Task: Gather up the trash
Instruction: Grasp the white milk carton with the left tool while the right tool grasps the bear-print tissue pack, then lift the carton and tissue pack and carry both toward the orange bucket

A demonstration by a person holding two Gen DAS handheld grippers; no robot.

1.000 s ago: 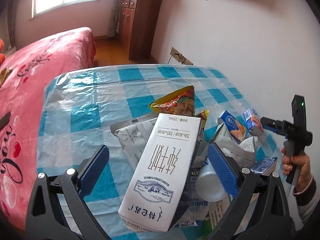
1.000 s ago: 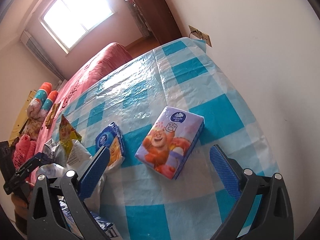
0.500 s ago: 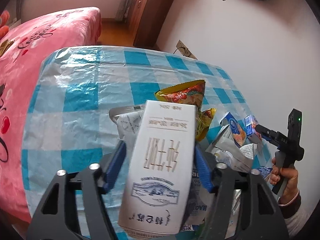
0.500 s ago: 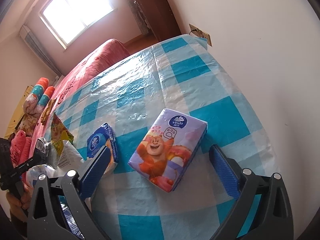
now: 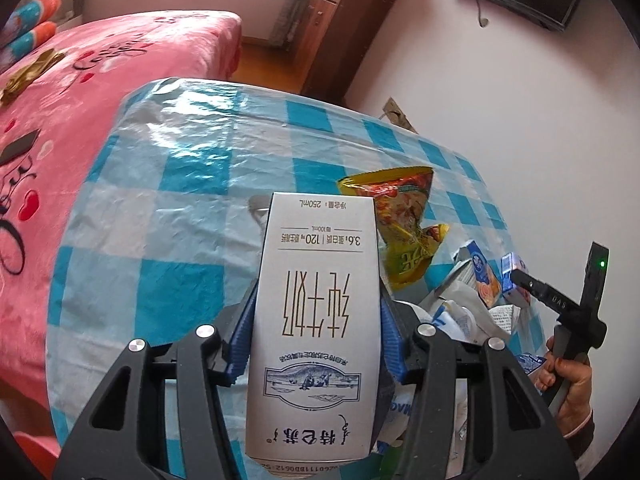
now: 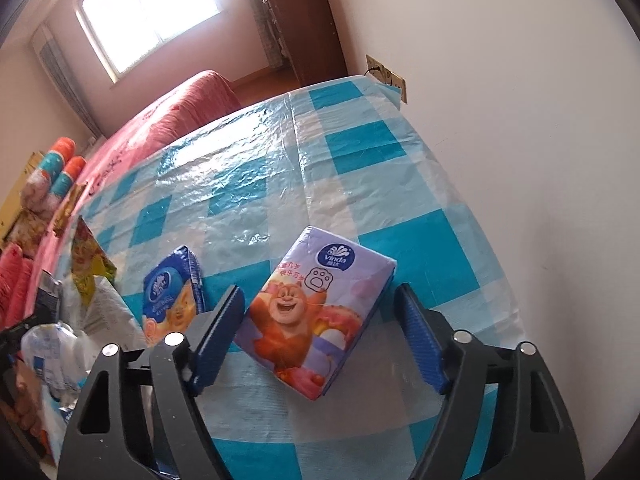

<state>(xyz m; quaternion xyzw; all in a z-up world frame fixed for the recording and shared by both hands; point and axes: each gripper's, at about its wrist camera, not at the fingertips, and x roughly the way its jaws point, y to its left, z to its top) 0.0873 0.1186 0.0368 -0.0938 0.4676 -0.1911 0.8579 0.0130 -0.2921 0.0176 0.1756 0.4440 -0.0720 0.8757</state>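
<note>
Milk carton [image 5: 316, 320] squeezed by closing left gripper [image 5: 316, 340], right gripper [image 6: 320, 320] closing around tissue pack [image 6: 312, 312]

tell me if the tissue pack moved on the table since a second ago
No. The tissue pack lies on the same blue check of the tablecloth; only the closing right gripper has neared it.

A table [image 6: 360, 168] under a blue-and-white checked cloth carries everything. A tissue pack [image 6: 312, 312] lies on it near the wall side. Just left of the pack lies a small blue packet [image 6: 170, 294]; farther left, a heap of wrappers [image 6: 80, 292].
</note>
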